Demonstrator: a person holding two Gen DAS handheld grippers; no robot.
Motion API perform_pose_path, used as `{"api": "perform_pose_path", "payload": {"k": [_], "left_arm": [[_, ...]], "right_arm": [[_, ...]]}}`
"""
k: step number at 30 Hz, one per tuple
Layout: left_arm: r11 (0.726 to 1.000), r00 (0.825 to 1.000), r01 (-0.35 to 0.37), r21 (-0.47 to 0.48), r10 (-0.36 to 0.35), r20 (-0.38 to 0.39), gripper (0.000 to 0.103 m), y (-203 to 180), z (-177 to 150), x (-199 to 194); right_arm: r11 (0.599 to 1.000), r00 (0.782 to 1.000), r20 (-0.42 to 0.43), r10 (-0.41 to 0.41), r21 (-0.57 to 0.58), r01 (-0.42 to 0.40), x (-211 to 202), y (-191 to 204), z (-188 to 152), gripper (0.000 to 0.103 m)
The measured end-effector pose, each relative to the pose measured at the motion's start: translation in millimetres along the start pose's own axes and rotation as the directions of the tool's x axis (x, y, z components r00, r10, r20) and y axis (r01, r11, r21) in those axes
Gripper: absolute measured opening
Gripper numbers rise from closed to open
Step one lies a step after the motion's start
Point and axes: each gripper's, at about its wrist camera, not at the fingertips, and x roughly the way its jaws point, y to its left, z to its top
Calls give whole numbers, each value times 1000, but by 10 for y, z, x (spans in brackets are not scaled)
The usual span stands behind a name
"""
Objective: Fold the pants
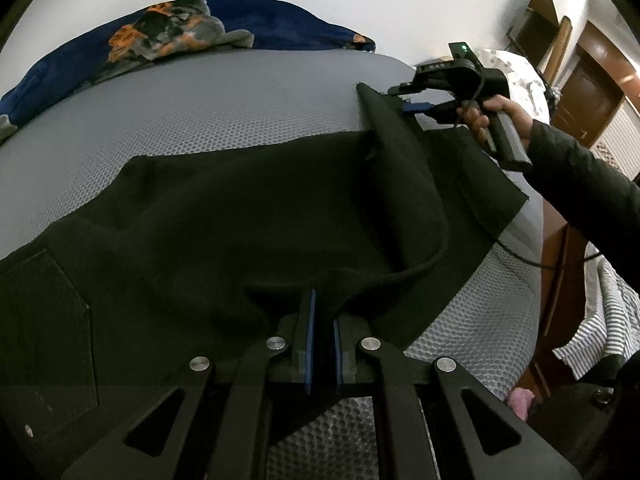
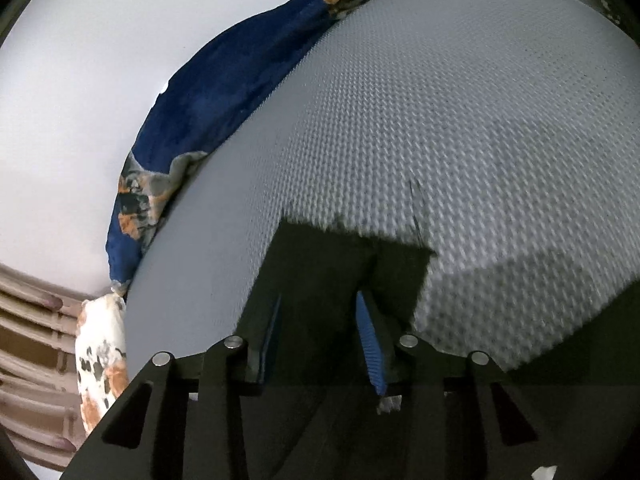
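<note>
On the grey bed (image 1: pixel 240 120), both grippers, left gripper (image 1: pixel 322 320) and right gripper (image 1: pixel 416 98), are clamping the black pants (image 1: pixel 240 208); keeping the edges aligned should help.

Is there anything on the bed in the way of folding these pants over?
Nothing visible. The grey bed beyond the black pants is bare; the blue blanket lies bunched at the far edge, clear of them.

Black pants (image 1: pixel 248 216) lie on grey honeycomb-textured mattress (image 1: pixel 200 108); blanket (image 1: pixel 280 20) navy, orange-patterned.
</note>
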Motion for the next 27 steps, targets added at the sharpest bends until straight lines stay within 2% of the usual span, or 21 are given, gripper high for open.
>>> {"api": "perform_pose_path", "payload": {"k": [1,3,6,9,12,17,19,23,27], "left_arm": [[1000,1000,-2,0,2,-1,8,0,-4,1],[1000,1000,-7,0,7,-2,8,-6,-9,3],[1000,1000,-12,-4,11,-6,8,-7,-16,16],[1000,1000,-19,1,19,-4,8,-18,-17,11],[1000,1000,-26,8,26,3,8,-32,-10,-7],[999,1000,-28,30,28,14,8,-56,-31,-22],[999,1000,-28,42,27,14,8,-68,-47,-12],[996,1000,-30,87,30,5,8,-123,-82,27],[990,999,-29,139,32,-20,8,-184,-138,111]], "right_arm": [[1000,1000,2,-1,2,1,10,-19,38,29],[1000,1000,0,-11,10,11,61,-25,92,12],[1000,1000,3,-25,-1,25,58,-3,104,7],[1000,998,58,-16,-26,17,-113,92,48,5],[999,990,142,-15,-48,22,-528,160,-69,4],[996,963,263,-59,-45,74,-1317,-15,-395,4],[993,950,294,-105,-13,114,-1635,-206,-630,4],[977,929,303,-214,59,206,-1953,-615,-1077,3],[948,917,251,-309,155,277,-1983,-1028,-1452,3]]}}
